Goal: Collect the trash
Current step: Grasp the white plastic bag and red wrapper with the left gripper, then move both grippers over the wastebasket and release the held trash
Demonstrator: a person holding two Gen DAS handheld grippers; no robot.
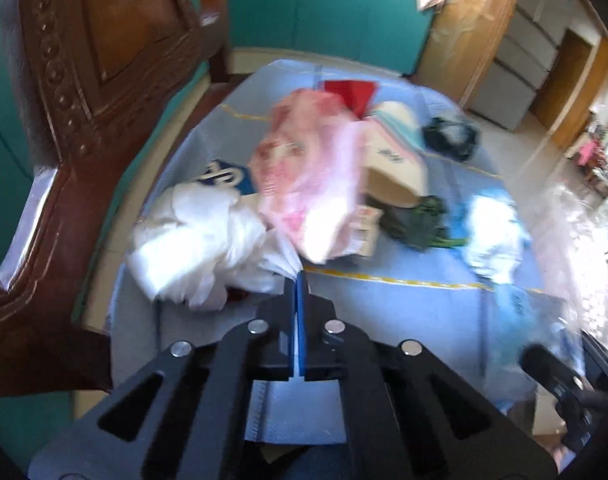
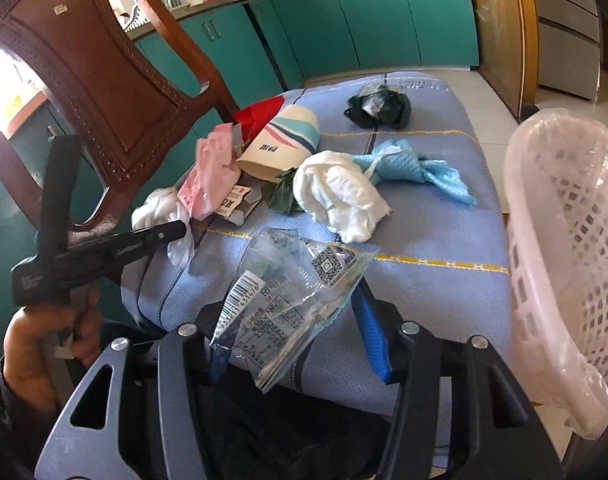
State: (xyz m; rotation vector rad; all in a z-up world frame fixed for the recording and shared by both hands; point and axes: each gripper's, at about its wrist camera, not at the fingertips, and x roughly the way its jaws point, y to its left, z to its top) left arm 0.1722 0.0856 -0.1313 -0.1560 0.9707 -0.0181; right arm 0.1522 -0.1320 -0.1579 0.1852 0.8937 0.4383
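Trash lies scattered on a blue cloth (image 2: 435,292) that covers a table; a white plastic bag (image 1: 192,240) sits at the cloth's left edge, its gathered end pinched by the left gripper (image 1: 300,276), whose blue pads are pressed together on the film; just beyond it lie a pink plastic bag (image 1: 304,176), a paper cup (image 2: 282,142) on its side, a small printed carton (image 2: 236,204), green leaves (image 2: 282,196), a crumpled white tissue (image 2: 339,196), a light-blue wrapper (image 2: 411,168) and a dark bag (image 2: 377,108); the right gripper (image 2: 292,336) stands half spread with a clear printed wrapper (image 2: 288,296) between its fingers, though contact with the pads cannot be told; a lined pink basket (image 2: 563,264) stands at the right; a carved wooden chair (image 2: 92,80) rises at the left, teal cabinets (image 2: 343,28) behind.
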